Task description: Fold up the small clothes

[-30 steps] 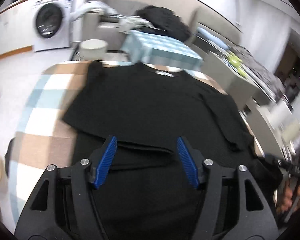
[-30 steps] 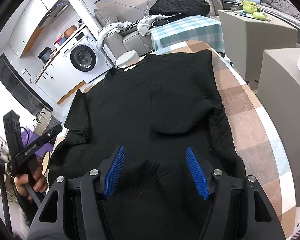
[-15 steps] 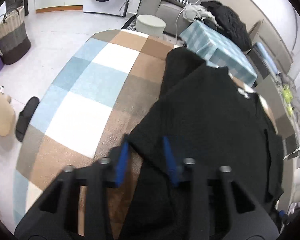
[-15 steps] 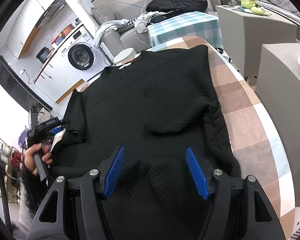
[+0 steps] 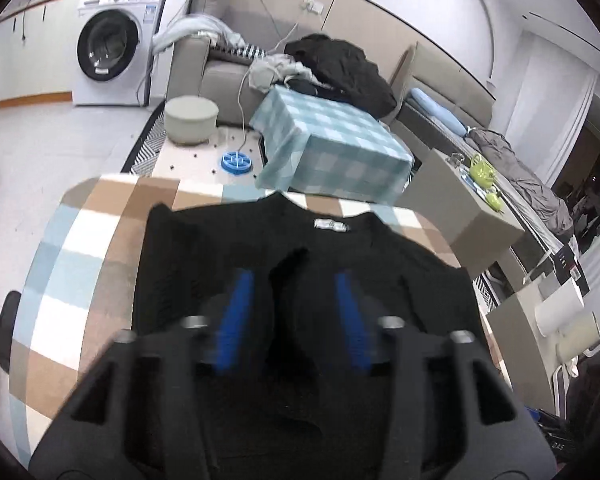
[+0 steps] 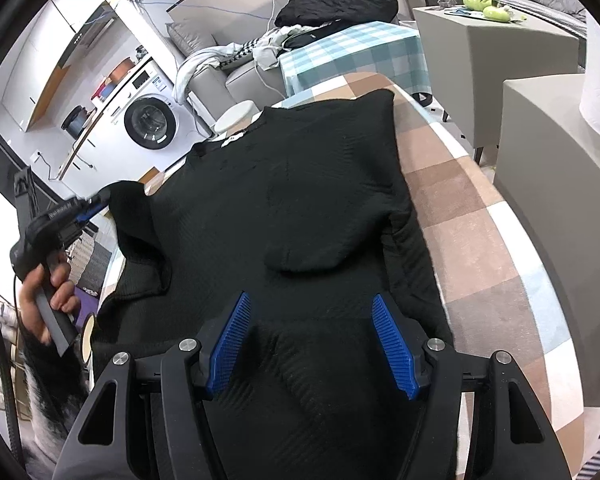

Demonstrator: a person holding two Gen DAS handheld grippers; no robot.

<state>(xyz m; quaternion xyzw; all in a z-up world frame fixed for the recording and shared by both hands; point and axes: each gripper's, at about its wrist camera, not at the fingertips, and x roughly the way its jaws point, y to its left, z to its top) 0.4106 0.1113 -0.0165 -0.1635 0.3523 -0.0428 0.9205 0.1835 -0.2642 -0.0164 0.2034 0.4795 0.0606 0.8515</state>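
A black top (image 5: 300,248) is being shown lying flat on the checked table (image 5: 80,240), directly ahead of and beneath both grippers; in the left wrist view the white neck label (image 5: 331,225) is being shown beyond the left gripper (image 5: 296,312), whose blurred blue fingers (image 5: 236,312) are being opened; whether cloth is being pinched between them cannot be told there. In the right wrist view the left gripper (image 6: 100,200) is being seen from outside, held in a hand (image 6: 44,292), its tip touching a raised sleeve (image 6: 136,220) at the garment's far-left edge; the right gripper (image 6: 312,340) is being held spread above the hem, nothing being pinched; a folded sleeve (image 6: 320,240) is being shown just ahead of it.
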